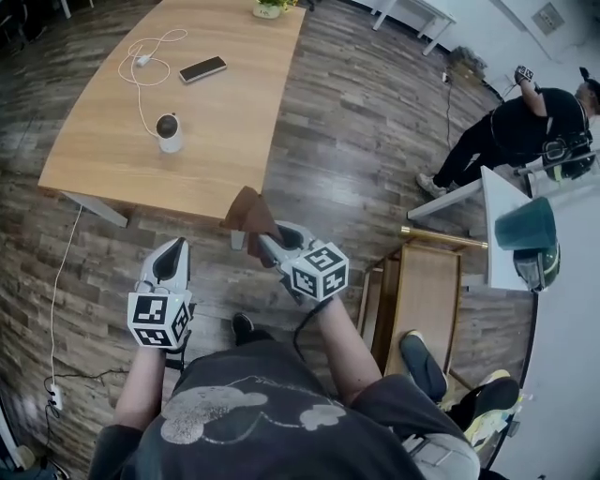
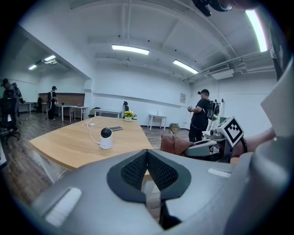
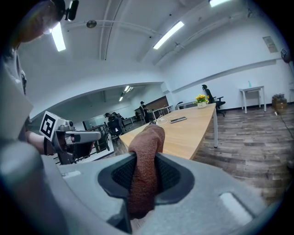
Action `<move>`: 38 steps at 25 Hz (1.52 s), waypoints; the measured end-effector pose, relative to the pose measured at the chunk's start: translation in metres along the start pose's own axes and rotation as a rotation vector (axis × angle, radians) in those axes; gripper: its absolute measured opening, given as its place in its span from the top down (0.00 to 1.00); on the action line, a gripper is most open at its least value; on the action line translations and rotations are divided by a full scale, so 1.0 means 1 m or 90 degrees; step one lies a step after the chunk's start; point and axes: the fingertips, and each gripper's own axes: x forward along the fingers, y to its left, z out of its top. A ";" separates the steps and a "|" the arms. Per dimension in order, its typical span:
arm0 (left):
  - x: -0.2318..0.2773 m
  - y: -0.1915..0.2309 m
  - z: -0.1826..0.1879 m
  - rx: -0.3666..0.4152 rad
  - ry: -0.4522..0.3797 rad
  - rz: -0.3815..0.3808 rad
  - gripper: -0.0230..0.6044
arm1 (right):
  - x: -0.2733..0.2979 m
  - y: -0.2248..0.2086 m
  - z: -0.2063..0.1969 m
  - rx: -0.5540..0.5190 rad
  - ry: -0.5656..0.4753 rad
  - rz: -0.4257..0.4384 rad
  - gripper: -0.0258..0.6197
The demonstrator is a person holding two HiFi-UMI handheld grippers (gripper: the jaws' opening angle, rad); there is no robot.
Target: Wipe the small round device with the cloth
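The small round device point(image 1: 169, 131), a white base with a black ball head, stands upright on the wooden table point(image 1: 216, 122); in the left gripper view the device point(image 2: 106, 138) is ahead and left. My right gripper point(image 1: 265, 246) is shut on a brown cloth point(image 1: 248, 212), which sticks up between the jaws point(image 3: 146, 170) just short of the table's near edge. My left gripper point(image 1: 172, 259) is shut on nothing, held over the floor in front of the table. In the left gripper view the cloth point(image 2: 173, 145) shows at the right.
A black phone point(image 1: 202, 68), a white cable point(image 1: 145, 62) and a flower pot point(image 1: 270, 7) lie farther back on the table. A person point(image 1: 511, 136) crouches at the right by a white desk point(image 1: 506, 225). A wooden stool point(image 1: 422, 300) stands close at my right.
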 end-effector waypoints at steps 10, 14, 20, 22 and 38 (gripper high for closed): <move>-0.082 -0.001 -0.031 -0.020 -0.002 0.010 0.93 | -0.033 0.074 -0.031 0.016 -0.013 -0.012 0.84; -0.110 -0.008 -0.042 -0.021 -0.006 0.005 0.93 | -0.051 0.102 -0.040 0.000 -0.020 -0.011 0.84; -0.146 -0.017 -0.053 -0.021 -0.019 -0.001 0.93 | -0.075 0.134 -0.042 -0.013 -0.046 -0.014 0.84; -0.156 -0.019 -0.054 -0.019 -0.022 -0.004 0.93 | -0.082 0.142 -0.042 -0.021 -0.050 -0.015 0.84; -0.206 -0.024 -0.074 -0.017 -0.026 -0.013 0.93 | -0.091 0.212 -0.081 -0.060 -0.005 0.017 0.84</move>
